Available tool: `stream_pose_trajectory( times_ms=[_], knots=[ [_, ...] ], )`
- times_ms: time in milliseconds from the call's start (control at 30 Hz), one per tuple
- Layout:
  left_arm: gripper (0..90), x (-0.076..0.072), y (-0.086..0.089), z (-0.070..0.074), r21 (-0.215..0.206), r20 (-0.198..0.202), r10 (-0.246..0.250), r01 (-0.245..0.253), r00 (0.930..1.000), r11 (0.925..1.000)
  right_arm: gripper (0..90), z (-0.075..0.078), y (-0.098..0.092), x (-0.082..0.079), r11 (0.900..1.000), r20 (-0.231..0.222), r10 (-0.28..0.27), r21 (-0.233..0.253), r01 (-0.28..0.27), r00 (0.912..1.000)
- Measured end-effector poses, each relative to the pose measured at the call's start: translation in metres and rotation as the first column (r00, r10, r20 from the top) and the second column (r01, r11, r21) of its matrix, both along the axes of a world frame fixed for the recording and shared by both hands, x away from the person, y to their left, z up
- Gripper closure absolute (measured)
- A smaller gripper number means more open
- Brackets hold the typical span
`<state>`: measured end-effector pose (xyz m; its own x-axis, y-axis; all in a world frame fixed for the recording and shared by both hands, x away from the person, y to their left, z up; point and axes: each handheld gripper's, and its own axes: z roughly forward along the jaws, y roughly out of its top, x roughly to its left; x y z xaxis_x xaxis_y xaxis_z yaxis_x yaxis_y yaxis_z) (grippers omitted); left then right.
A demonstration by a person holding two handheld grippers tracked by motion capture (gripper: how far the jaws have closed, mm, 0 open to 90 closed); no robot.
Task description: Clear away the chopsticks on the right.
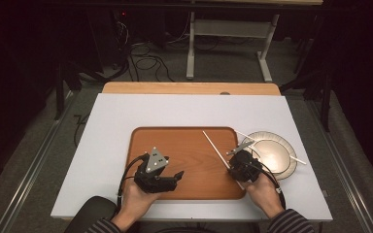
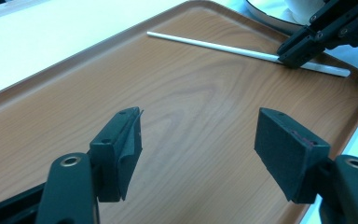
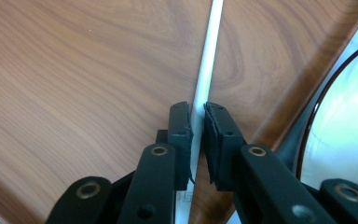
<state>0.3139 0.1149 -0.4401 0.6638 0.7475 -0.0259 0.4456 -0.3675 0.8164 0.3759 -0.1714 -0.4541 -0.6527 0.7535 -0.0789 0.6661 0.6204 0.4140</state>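
The white chopstick (image 3: pixel 206 70) lay pinched between the closed jaws of the right gripper (image 3: pixel 197 135), stretching ahead over the wooden tray (image 3: pixel 74 70); the left gripper (image 2: pixel 198 140) hovered with jaws apart, holding nothing

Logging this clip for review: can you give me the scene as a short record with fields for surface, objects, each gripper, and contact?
surface: white table with a wooden tray on it
objects: white stick lying across the tray's right part; second stick across a plate right of the tray
right gripper: jaws shut on the white stick, low over the tray
left gripper: jaws open, nothing between them, over the tray's left part
contact: whether the held stick touches the tray cannot be told
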Motion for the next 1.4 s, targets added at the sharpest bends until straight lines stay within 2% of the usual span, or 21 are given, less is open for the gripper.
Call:
stream_pose_trajectory(
  times_ms=[167, 400, 600, 767, 900, 1100, 1167, 1200, 1233, 1367, 1400],
  knots=[
    [32.3, 0.000, 0.000, 0.000, 0.000, 0.000, 0.003, -0.003, 1.0000, 1.0000, 77.3, 0.000, 0.000, 0.000, 1.000, 0.003, 0.002, 0.006, -0.002, 1.0000],
    [32.3, -0.001, 0.001, 0.000, -0.001, 0.003, 0.007, -0.007, 1.0000, 1.0000, 74.1, 0.000, 0.001, 0.001, 1.000, 0.002, 0.005, 0.011, -0.005, 1.0000],
    [32.3, -0.001, 0.002, 0.000, -0.002, 0.002, 0.009, -0.009, 1.0000, 1.0000, 69.9, 0.006, 0.001, -0.002, 0.999, 0.015, 0.019, 0.035, -0.019, 0.9997],
    [32.3, -0.001, 0.003, 0.000, -0.001, 0.002, 0.011, -0.011, 0.9999, 0.9999, 69.1, 0.025, -0.005, -0.012, 0.995, 0.047, 0.062, 0.071, -0.066, 0.9969],
    [32.3, -0.001, 0.001, 0.000, -0.001, 0.000, 0.010, -0.010, 0.9999, 0.9999, 68.4, 0.050, -0.027, -0.014, 0.987, 0.098, 0.081, 0.132, -0.094, 0.9918],
    [32.3, -0.001, 0.000, -0.001, 0.000, -0.004, 0.012, -0.012, 0.9999, 0.9999, 69.6, 0.081, -0.073, -0.007, 0.980, 0.160, 0.000, 0.196, -0.032, 0.9871],
    [32.3, 0.000, 0.000, -0.001, -0.001, -0.005, 0.012, -0.012, 0.9999, 0.9999, 70.6, 0.088, -0.088, -0.002, 0.977, 0.160, -0.039, 0.212, 0.005, 0.9863],
    [32.3, 0.000, 0.000, -0.001, -0.001, -0.005, 0.012, -0.012, 0.9999, 0.9999, 70.6, 0.088, -0.088, -0.002, 0.977, 0.160, -0.039, 0.212, 0.005, 0.9863],
    [32.3, 0.000, 0.000, -0.002, -0.002, -0.004, 0.011, -0.011, 0.9999, 0.9999, 73.1, 0.094, -0.107, 0.004, 0.977, 0.168, -0.073, 0.211, 0.036, 0.9830],
    [32.2, -0.001, 0.000, -0.002, -0.005, -0.004, 0.013, -0.013, 0.9999, 0.9999, 75.5, 0.097, -0.130, 0.011, 0.978, 0.182, -0.106, 0.196, 0.070, 0.9775],
    [32.2, -0.001, 0.000, -0.002, -0.005, -0.004, 0.013, -0.013, 0.9999, 0.9999, 75.5, 0.097, -0.130, 0.011, 0.978, 0.182, -0.106, 0.196, 0.070, 0.9775]
  ],
)
